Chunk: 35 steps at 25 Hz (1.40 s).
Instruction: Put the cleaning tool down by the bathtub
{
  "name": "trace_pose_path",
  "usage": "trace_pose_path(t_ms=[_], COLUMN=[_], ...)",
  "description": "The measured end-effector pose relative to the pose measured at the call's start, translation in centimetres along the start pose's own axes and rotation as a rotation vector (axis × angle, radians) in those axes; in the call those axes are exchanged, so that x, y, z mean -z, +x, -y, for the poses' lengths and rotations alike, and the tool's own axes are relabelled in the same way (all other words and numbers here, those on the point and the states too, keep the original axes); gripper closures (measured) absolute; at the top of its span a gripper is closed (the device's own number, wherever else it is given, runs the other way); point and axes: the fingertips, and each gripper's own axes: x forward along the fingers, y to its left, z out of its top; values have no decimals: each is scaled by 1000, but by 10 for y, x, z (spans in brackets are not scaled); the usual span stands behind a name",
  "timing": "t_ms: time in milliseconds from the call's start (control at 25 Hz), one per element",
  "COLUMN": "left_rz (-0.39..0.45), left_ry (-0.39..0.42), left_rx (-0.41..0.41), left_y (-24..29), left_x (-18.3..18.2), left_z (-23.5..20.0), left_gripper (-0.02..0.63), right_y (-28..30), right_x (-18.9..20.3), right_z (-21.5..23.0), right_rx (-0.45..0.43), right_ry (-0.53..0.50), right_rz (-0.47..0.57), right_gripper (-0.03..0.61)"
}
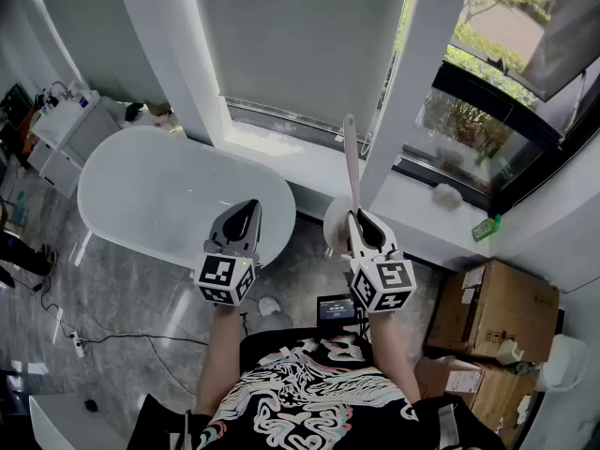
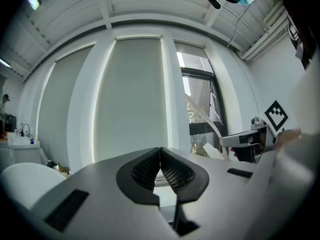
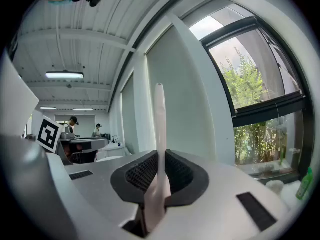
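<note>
Firmly clamped by right gripper (image 1: 368, 235): cleaning tool (image 1: 351, 162), handle pointing up and far. Bathtub (image 1: 150, 195) lower left, nearer left gripper (image 1: 242, 221), closed empty.

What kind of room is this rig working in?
Probably a bathroom, maybe a mock-up or an unfinished one. A white freestanding bathtub stands by a tall window with its blind down, cardboard boxes are stacked on the floor, and the right gripper holds a long-handled cleaning tool.

We record the cleaning tool (image 1: 352, 162) as a long, pale pink handle, upright, clamped in the right claw (image 1: 362, 223). The bathtub (image 1: 141, 204), white and oval, stands apart to its left.
</note>
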Motion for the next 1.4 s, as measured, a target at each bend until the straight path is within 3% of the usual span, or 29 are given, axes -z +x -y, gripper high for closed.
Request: trace_pose_path(t_ms=[480, 640, 840, 1240, 1400], left_rz=[-18, -26, -29, -25, -32], left_ry=[17, 23, 54, 45, 55], left_rx=[-11, -2, -1, 1, -4], left_y=[-15, -15, -16, -13, -6], left_x=[2, 3, -3, 3, 4], left_z=[-12, -8, -4, 16, 15], left_gripper=[597, 597, 597, 597, 597], right_y=[1, 0, -5, -19, -16], right_x=[6, 5, 2, 2, 2], right_z=[-18, -15, -16, -1, 9], right_rx=[-17, -21, -33, -55, -33], right_ry=[5, 71, 82, 152, 119], right_rz=[1, 21, 26, 54, 40], right_gripper=[514, 514, 514, 514, 514])
